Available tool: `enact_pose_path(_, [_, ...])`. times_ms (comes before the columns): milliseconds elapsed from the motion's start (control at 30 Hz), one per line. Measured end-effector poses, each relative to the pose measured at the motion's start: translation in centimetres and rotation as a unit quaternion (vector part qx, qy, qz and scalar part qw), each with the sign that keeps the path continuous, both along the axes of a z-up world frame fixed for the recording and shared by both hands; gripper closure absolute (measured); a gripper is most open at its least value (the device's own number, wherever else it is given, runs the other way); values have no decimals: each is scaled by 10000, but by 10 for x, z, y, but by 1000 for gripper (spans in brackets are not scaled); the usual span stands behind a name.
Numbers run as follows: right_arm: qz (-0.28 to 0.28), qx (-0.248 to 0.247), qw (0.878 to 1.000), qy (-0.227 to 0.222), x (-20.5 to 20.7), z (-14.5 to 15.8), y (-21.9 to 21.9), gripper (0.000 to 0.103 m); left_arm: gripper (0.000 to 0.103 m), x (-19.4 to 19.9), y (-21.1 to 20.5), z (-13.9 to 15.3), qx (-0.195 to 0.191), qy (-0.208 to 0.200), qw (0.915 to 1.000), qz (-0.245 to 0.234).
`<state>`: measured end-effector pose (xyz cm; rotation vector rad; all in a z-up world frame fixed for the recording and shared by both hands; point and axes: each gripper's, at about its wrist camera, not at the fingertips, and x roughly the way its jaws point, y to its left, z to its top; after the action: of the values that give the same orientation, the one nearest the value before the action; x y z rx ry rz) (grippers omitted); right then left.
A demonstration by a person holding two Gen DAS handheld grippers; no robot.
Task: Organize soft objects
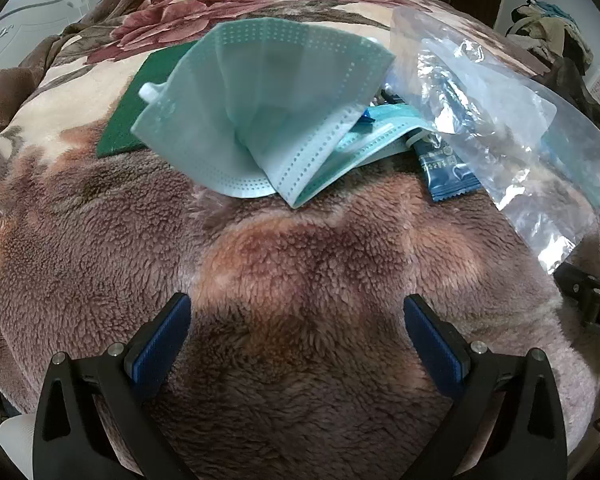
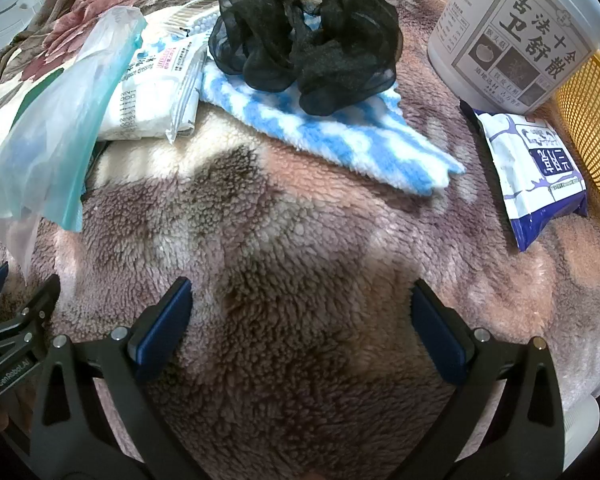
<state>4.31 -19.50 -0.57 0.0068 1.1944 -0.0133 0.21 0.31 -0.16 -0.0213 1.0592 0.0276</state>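
Our left gripper [image 1: 296, 312] and right gripper [image 2: 302, 296] hover wide and empty over the blanket [image 1: 300, 248], masks [image 1: 260, 120], towel [image 2: 340, 128] and mesh [image 2: 308, 32] strewn ahead for sorting.

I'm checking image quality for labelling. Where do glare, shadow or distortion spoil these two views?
Left wrist view: glare on the clear plastic bag, fisheye bending toward the edges, shadow on the blanket. Right wrist view: sharp print on the white tub, dark corners, black mesh detail lost.
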Motion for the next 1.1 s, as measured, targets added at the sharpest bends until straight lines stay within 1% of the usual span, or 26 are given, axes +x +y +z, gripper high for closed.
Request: enact_pose_path(1100, [4, -6, 10000, -66, -2, -2, 1, 0, 0, 0, -3, -3, 43, -8, 10000, 11])
